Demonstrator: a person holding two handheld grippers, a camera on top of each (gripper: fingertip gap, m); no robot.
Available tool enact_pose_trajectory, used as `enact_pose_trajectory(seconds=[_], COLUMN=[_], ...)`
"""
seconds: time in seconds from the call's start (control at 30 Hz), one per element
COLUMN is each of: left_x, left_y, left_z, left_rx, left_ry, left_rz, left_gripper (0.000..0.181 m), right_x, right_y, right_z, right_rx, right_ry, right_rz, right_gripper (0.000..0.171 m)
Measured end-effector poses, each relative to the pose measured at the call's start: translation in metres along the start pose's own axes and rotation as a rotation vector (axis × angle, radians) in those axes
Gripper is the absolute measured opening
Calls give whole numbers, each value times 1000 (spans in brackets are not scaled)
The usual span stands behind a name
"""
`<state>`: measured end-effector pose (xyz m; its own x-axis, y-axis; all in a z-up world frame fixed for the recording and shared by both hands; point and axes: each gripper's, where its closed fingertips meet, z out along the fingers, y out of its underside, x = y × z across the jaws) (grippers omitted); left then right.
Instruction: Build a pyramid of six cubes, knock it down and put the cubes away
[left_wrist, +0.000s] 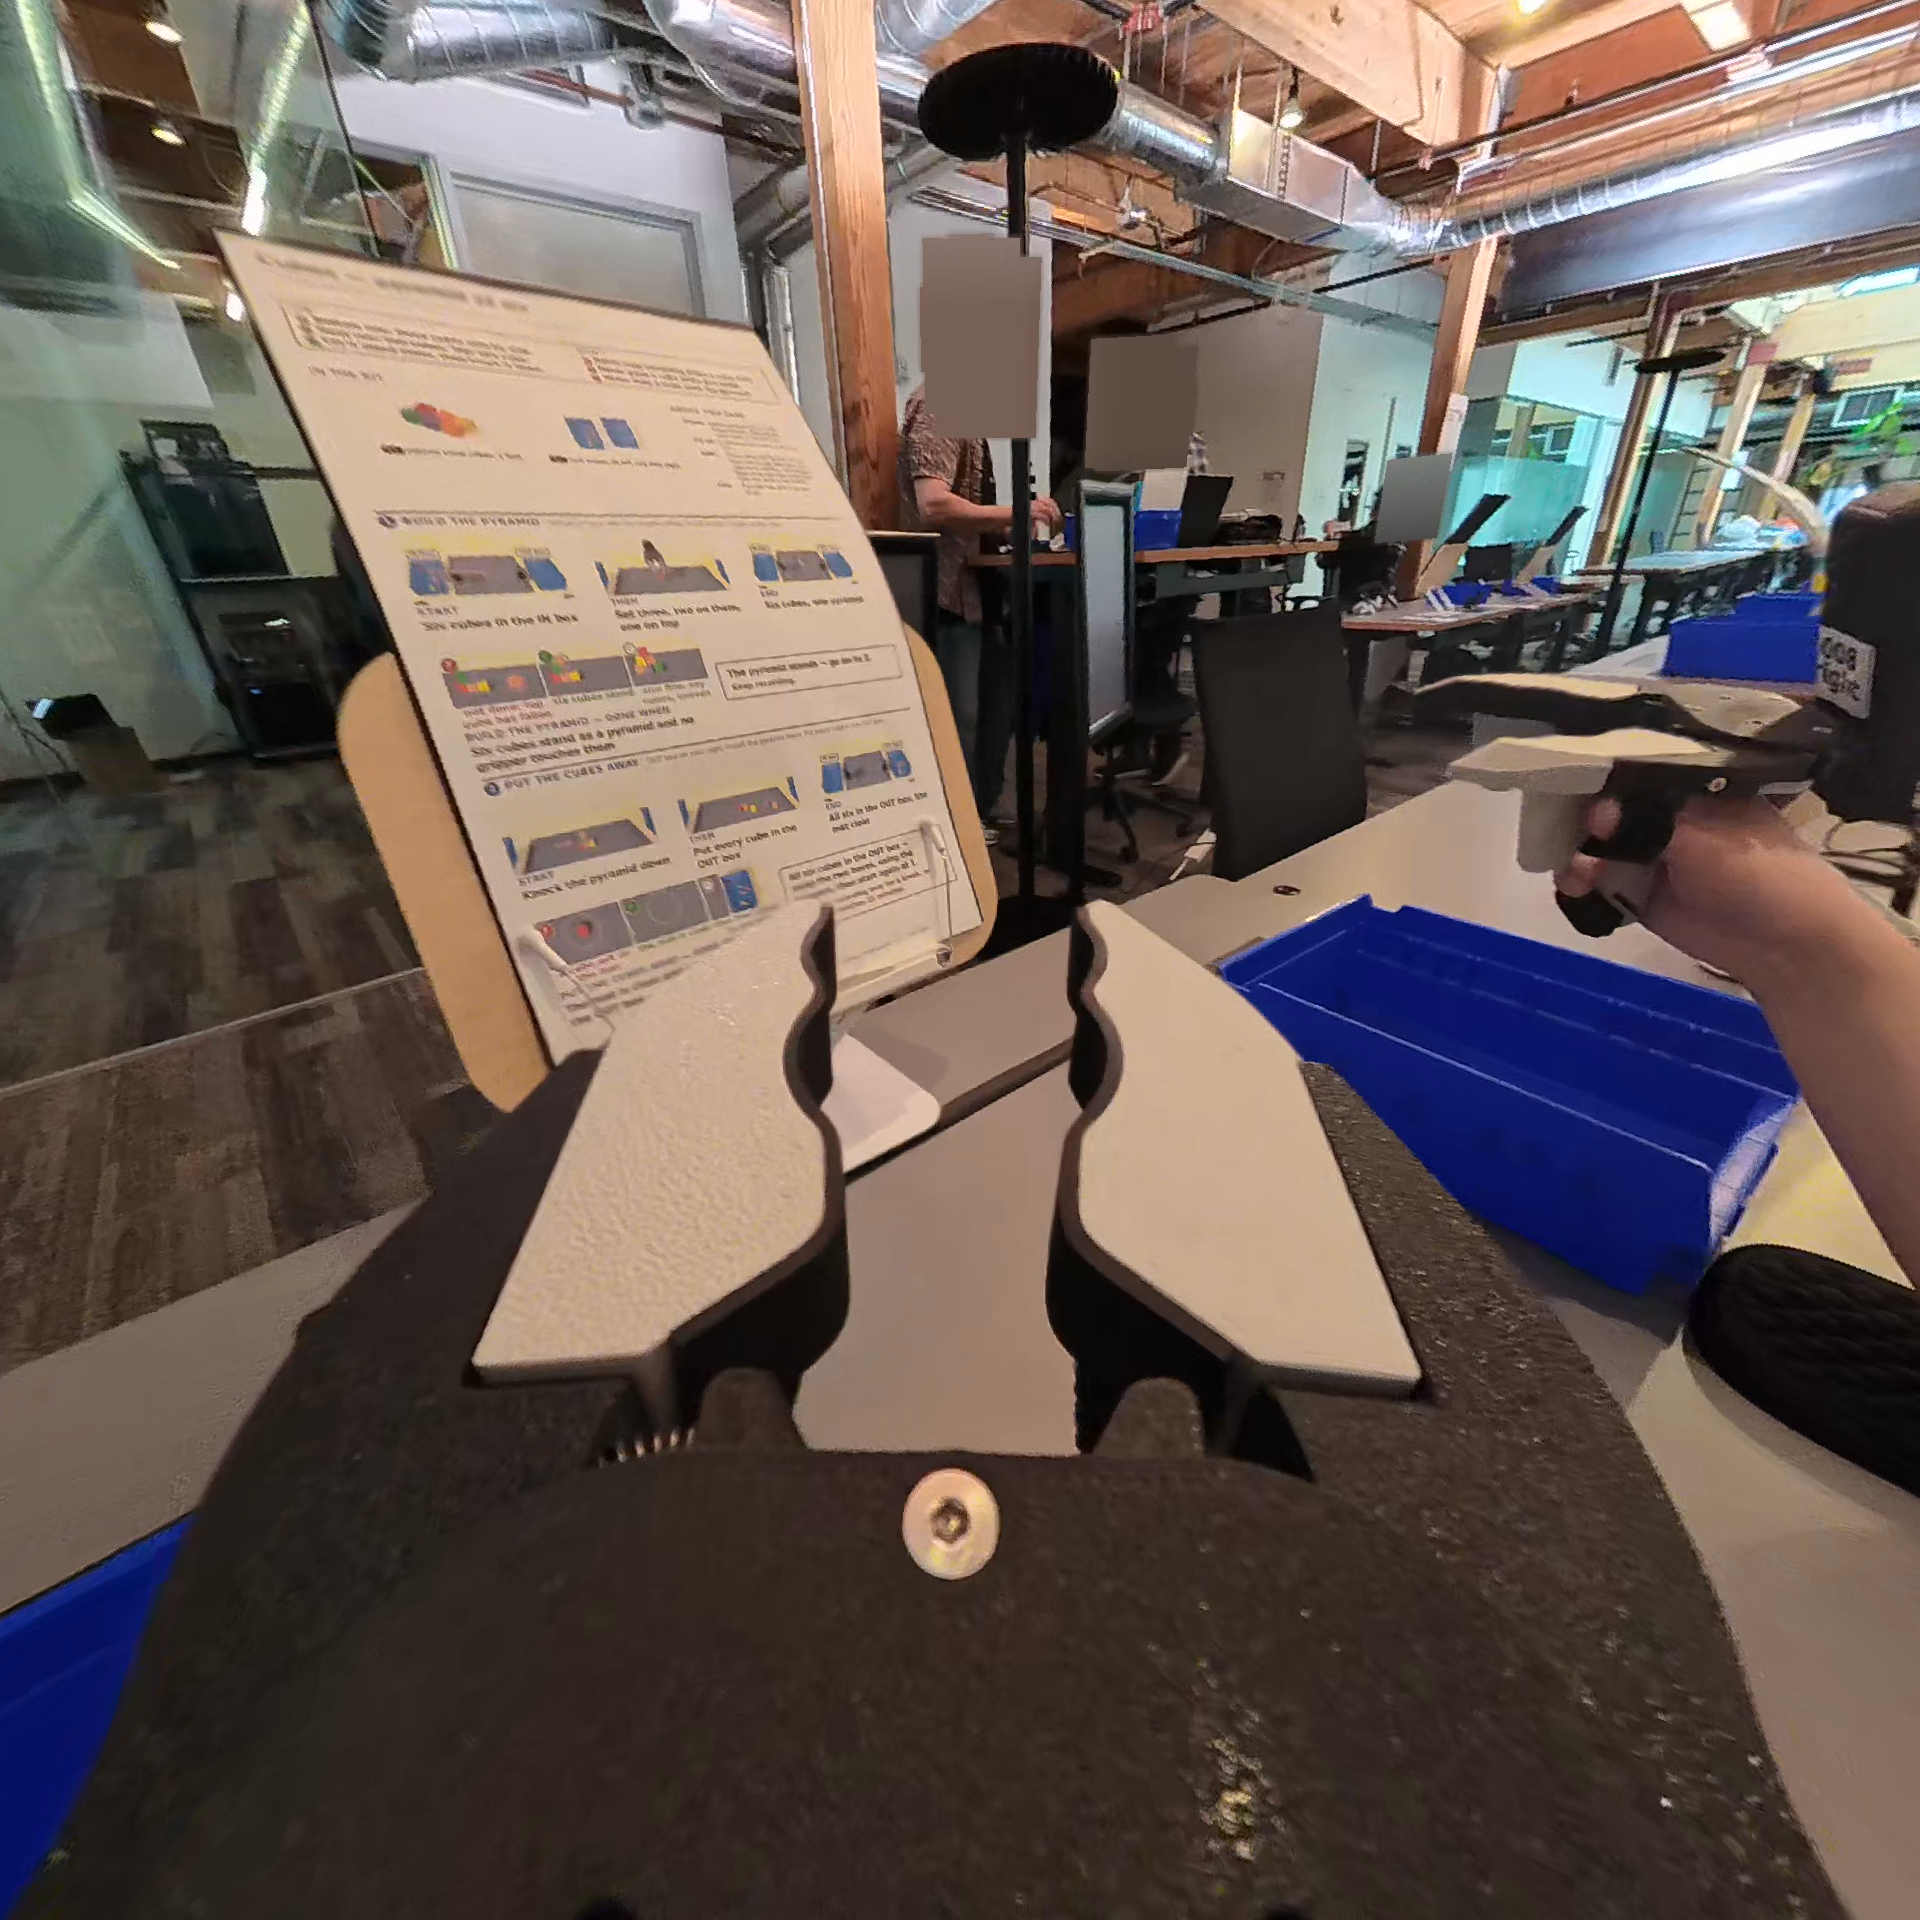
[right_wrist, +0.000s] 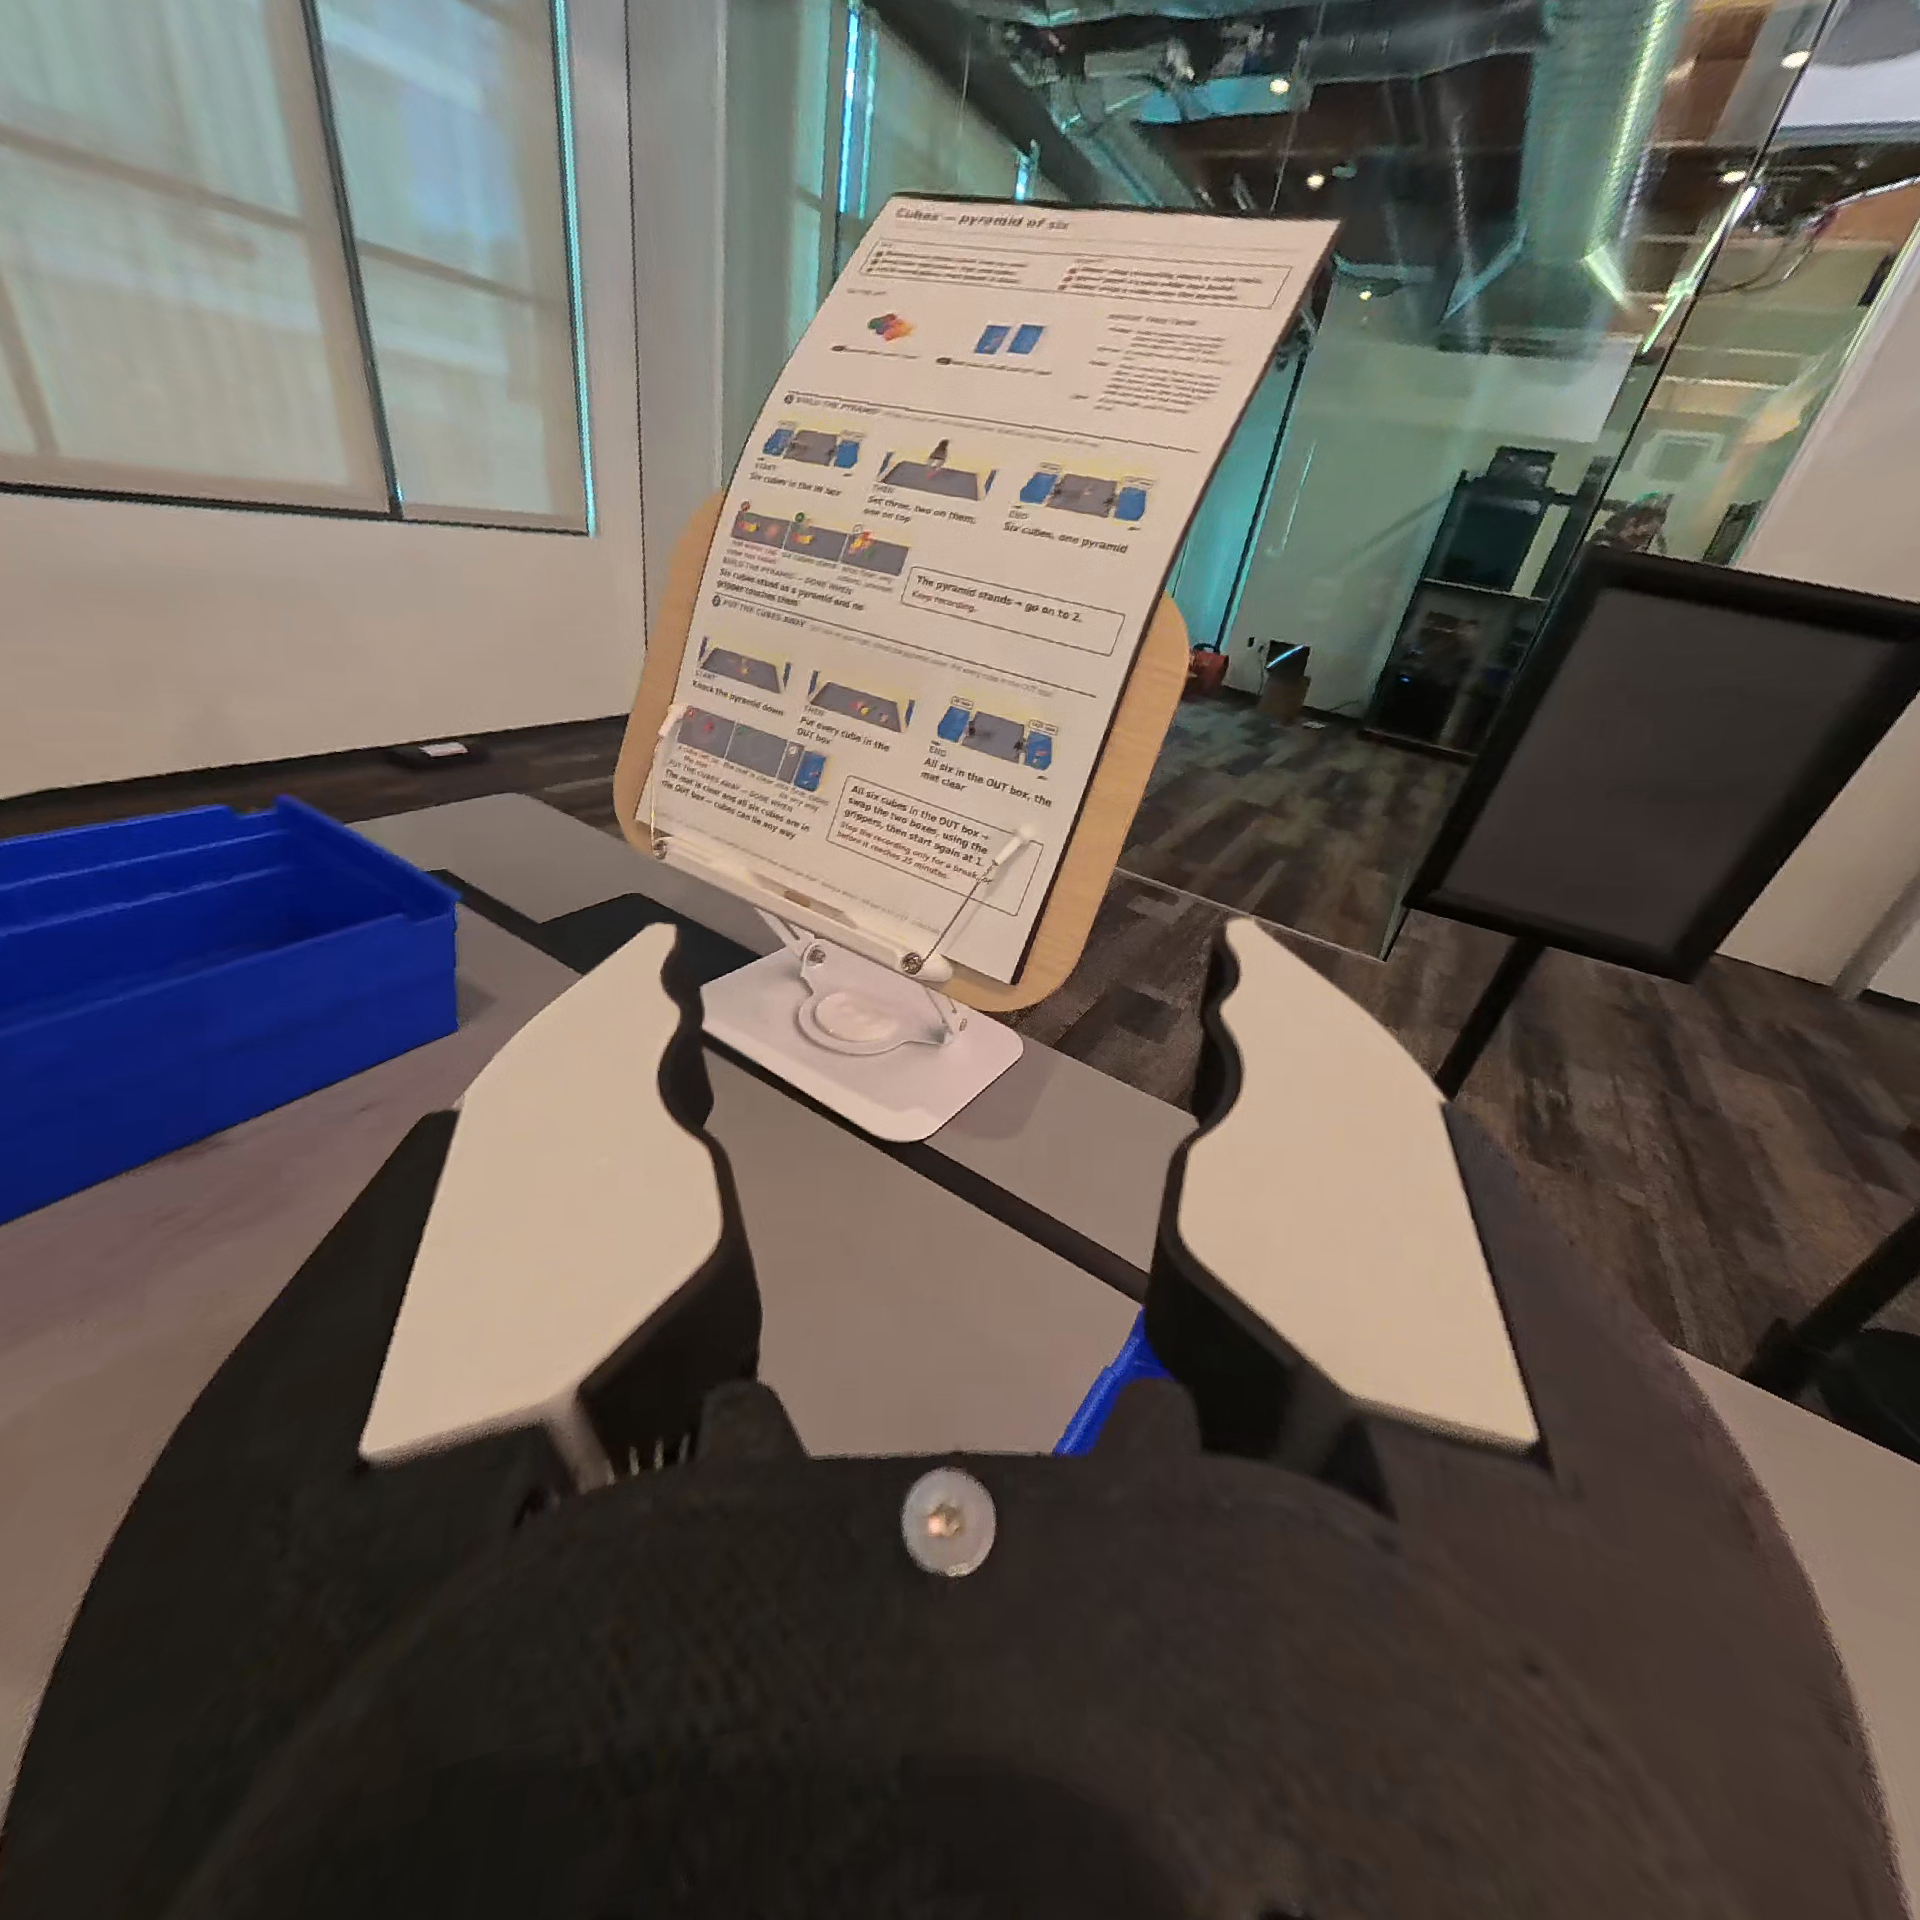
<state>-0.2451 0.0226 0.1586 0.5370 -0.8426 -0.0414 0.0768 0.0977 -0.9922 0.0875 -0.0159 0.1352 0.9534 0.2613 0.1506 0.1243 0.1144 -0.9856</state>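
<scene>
Your left gripper (left_wrist: 951, 971) hangs above the grey table (left_wrist: 935, 1299) with its jaws apart and nothing between them; only bare tabletop shows in the gap. At 11 o'clock from its tips stands the instruction sheet (left_wrist: 613, 644), propped on a tan board (left_wrist: 416, 831) whose white foot (left_wrist: 883, 1101) rests on the table just past the left finger (left_wrist: 675, 1132). At 2 o'clock lies a blue bin (left_wrist: 1507, 1049), and no cube shows in the part of it you can see. A second bit of blue (left_wrist: 62, 1683) pokes out at 8 o'clock under the gripper body. At 2 o'clock, higher up, your hand (left_wrist: 1704, 883) holds the right gripper (left_wrist: 1496, 727) over the bin, well apart from the left one.

In the right wrist view, your right gripper (right_wrist: 945, 945) is also spread wide and holds nothing. A blue bin (right_wrist: 208, 956) sits at 9 o'clock on the table (right_wrist: 156, 1299), and the part in view holds no cube. The sheet (right_wrist: 966, 582) stands at 12 o'clock, its white foot (right_wrist: 862, 1070) just beyond the gap between the fingers. A sliver of blue (right_wrist: 1112, 1382) shows low inside the right finger (right_wrist: 1340, 1195). At 2 o'clock a black sign frame (right_wrist: 1683, 769) stands on the floor, off the table.

No cube shows in either view, so you cannot tell where they lie.
</scene>
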Motion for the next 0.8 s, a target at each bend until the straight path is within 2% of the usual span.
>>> enact_pose_trajectory(seconds=[0.2,0.6,0.8], left_x=[17,30,28], left_y=[14,34,27], left_z=[15,35,32], left_rx=[-16,-32,-6], left_ry=[45,42,41], left_rz=[-11,-57,-44], left_gripper=[32,25,13], right_x=[-1,1,1], right_y=[1,19,19], right_z=[1,6,6], right_rx=[13,-69,-69], right_ry=[9,34,26], right_rz=[8,-26,-27], right_gripper=[81,76,74])
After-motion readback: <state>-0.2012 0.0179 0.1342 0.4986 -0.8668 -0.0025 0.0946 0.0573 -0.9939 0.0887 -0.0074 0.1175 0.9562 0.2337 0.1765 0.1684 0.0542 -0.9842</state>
